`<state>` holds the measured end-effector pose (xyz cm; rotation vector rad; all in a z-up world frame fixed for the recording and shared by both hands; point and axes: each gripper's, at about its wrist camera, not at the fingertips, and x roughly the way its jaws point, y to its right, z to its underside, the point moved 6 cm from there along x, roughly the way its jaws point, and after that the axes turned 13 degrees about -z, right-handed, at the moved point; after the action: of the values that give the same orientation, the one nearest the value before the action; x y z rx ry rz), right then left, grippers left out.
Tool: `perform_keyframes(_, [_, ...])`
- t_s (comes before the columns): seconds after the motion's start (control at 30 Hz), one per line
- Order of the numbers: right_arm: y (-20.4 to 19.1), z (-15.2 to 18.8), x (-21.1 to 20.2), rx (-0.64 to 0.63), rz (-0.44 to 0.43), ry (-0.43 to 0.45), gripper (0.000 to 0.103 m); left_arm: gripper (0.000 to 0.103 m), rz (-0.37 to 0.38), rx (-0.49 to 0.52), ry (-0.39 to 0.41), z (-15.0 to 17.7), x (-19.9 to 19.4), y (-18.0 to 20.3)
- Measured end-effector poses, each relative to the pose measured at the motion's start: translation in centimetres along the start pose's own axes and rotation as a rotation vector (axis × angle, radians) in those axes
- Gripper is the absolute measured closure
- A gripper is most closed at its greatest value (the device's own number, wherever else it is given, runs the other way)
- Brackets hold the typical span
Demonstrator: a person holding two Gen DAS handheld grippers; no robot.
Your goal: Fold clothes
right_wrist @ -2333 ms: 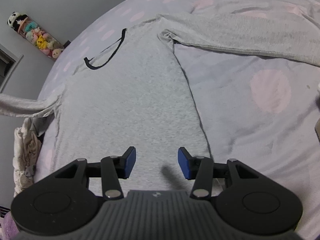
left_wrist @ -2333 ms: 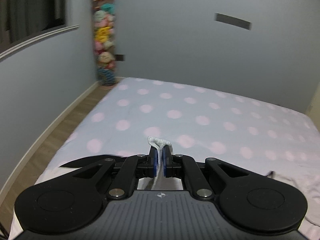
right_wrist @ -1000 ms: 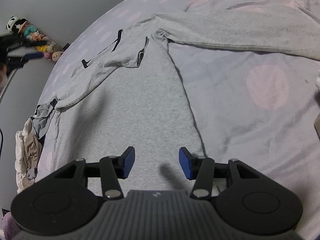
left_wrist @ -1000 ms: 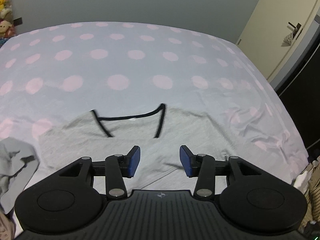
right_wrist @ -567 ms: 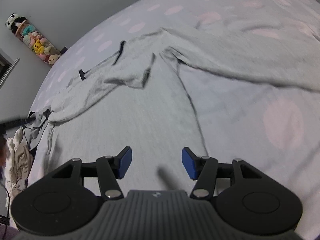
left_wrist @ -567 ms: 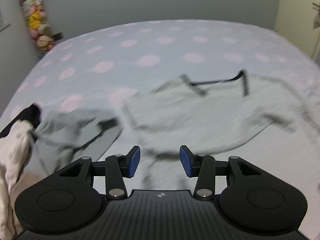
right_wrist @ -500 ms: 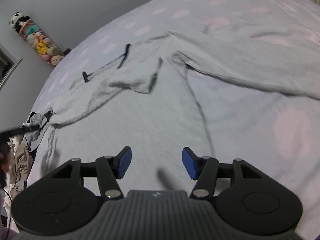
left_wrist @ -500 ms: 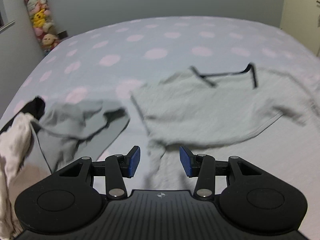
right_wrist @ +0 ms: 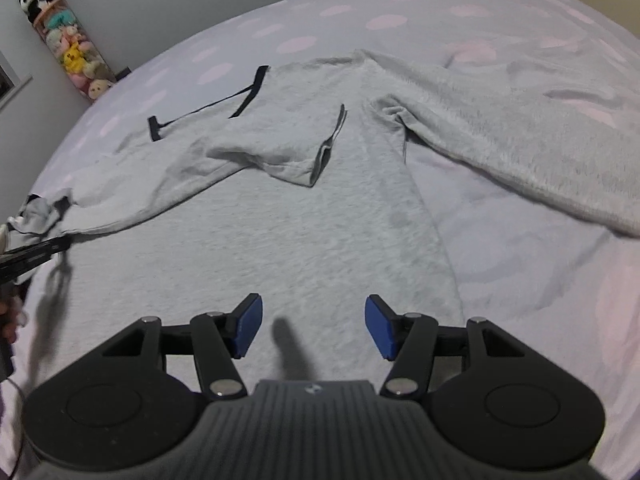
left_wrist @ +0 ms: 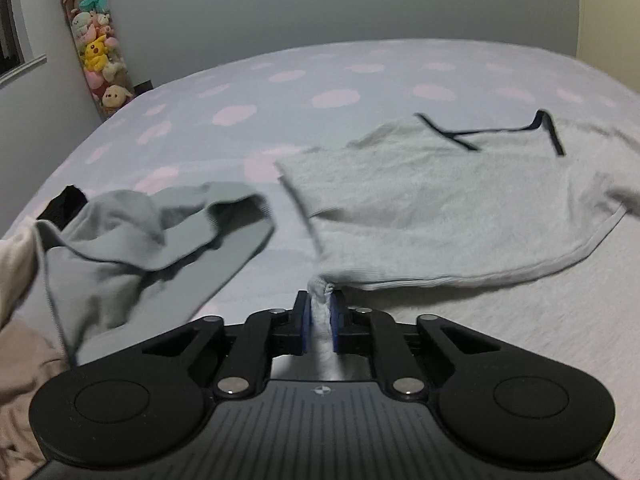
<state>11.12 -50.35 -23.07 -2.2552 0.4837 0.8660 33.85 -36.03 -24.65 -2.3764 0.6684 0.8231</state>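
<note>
A light grey long-sleeved shirt point(right_wrist: 304, 216) with a black neck trim point(right_wrist: 240, 96) lies spread on the bed. Its left sleeve point(right_wrist: 280, 148) is folded across the chest; its right sleeve point(right_wrist: 520, 136) stretches away to the right. My left gripper point(left_wrist: 319, 322) is shut on the shirt's side edge point(left_wrist: 320, 300) near the armpit. The shirt point(left_wrist: 440, 200) fills the right of the left wrist view. My right gripper point(right_wrist: 313, 328) is open and empty, hovering over the shirt's lower body. The left gripper also shows in the right wrist view point(right_wrist: 36, 254) at the far left.
The bed has a lilac sheet with pink dots point(left_wrist: 336, 98). A heap of other clothes, grey point(left_wrist: 132, 240) and cream point(left_wrist: 16, 280), lies at the bed's left edge. A tube of plush toys point(left_wrist: 96, 44) stands by the back wall.
My left gripper let go of the sleeve after laying it across the chest, swung back left and has closed on the shirt's side edge. The right gripper stayed open, tilting slightly up.
</note>
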Motion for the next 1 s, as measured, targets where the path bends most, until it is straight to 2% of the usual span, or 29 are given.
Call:
perform_keyframes(0.1, [0.2, -1.2, 0.5, -0.019, 0.020, 0.003, 0.043, 0.095, 0.048, -0.022, -0.059, -0.1, 0.1, -0.9])
perform_keyframes(0.2, [0.3, -3.2, 0.9, -0.041, 0.025, 0.020, 0.043, 0.090, 0.092, -0.039, -0.101, -0.6, -0.4, -1.8])
perform_keyframes(0.33, [0.6, -6.5, 1.2, -0.073, 0.009, 0.055, 0.043, 0.073, 0.150, -0.128, -0.079, -2.3, -1.2, -3.6])
perform_keyframes(0.43, [1.1, -9.2, 1.5, -0.098, -0.008, 0.081, 0.043, 0.061, 0.210, -0.224, -0.064, -4.5, 0.0, -4.4])
perform_keyframes(0.63, [2.8, -13.3, 4.4, -0.049, -0.069, 0.095, 0.046, 0.061, 0.263, -0.283, -0.084, -8.4, 4.4, -4.0])
perform_keyframes(0.73, [3.4, -13.4, 6.4, -0.016, -0.085, 0.068, 0.054, 0.061, 0.251, -0.310, -0.116, -8.9, 6.5, -3.6])
perform_keyframes(0.83, [3.9, -13.2, 8.1, 0.003, -0.097, 0.050, 0.060, 0.062, 0.240, -0.344, -0.137, -8.8, 8.0, -3.3])
perform_keyframes(0.87, [4.0, -13.0, 8.3, -0.001, -0.098, 0.054, 0.068, 0.067, 0.236, -0.353, -0.139, -8.8, 8.4, -3.2])
perform_keyframes(0.9, [3.9, -13.0, 8.4, -0.014, -0.096, 0.061, 0.078, 0.072, 0.233, -0.353, -0.129, -8.9, 8.4, -3.1])
perform_keyframes(0.97, [3.7, -12.9, 8.3, -0.042, -0.094, 0.074, 0.082, 0.098, 0.226, -0.348, -0.104, -9.0, 8.5, -3.0])
perform_keyframes(1.0, [3.6, -13.0, 8.0, -0.055, -0.095, 0.084, 0.084, 0.100, 0.222, -0.345, -0.091, -9.1, 8.5, -2.9])
